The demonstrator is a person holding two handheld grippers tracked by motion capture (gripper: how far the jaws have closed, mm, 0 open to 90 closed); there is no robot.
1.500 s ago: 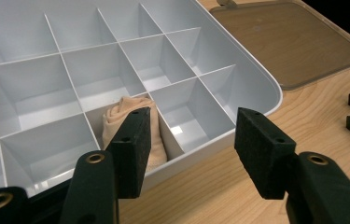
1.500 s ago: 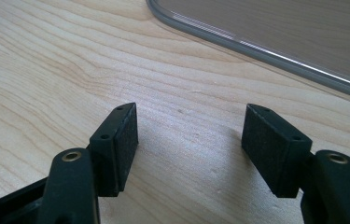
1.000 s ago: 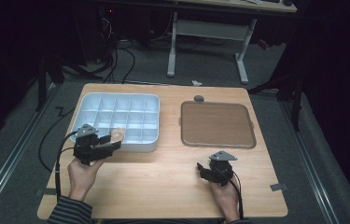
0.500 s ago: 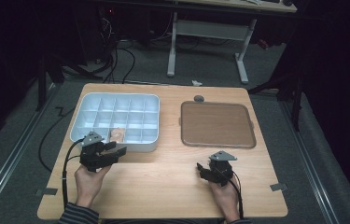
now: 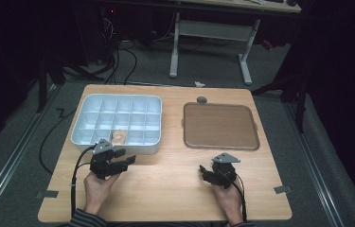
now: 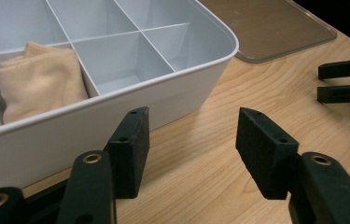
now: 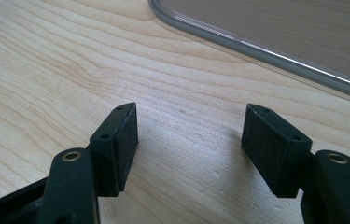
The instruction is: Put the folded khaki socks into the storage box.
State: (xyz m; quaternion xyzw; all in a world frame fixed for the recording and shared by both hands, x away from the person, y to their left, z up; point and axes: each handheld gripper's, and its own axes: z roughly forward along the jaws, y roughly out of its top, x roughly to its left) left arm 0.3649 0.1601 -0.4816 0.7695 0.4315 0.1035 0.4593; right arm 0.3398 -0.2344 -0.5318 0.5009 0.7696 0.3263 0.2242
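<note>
A white tray (image 5: 86, 102) with several compartments stands on the left half of the wooden table. A folded peach cloth (image 5: 119, 137) (image 6: 37, 79) lies in a front-row compartment. My left gripper (image 5: 127, 161) (image 6: 191, 135) is low over the table just in front of the tray's front wall (image 6: 116, 116), open with nothing between its pads. A clear brownish lid (image 5: 220, 125) (image 6: 266, 23) (image 7: 280, 28) lies flat on the right half. In front of that lid my right gripper (image 5: 205, 170) (image 7: 191, 135) rests near the table, open and empty, its fingertips (image 6: 336, 93) pointing left.
A small dark round thing (image 5: 201, 100) sits at the table's back edge behind the lid. Grey tape marks (image 5: 281, 189) are near the front corners. Black cables trail from both grippers. A white desk frame (image 5: 208, 42) stands on the floor beyond the table.
My left gripper has drawn back from the tray's front edge toward the person and sunk nearer the table. The cloth stays in its compartment. The right gripper has not moved.
</note>
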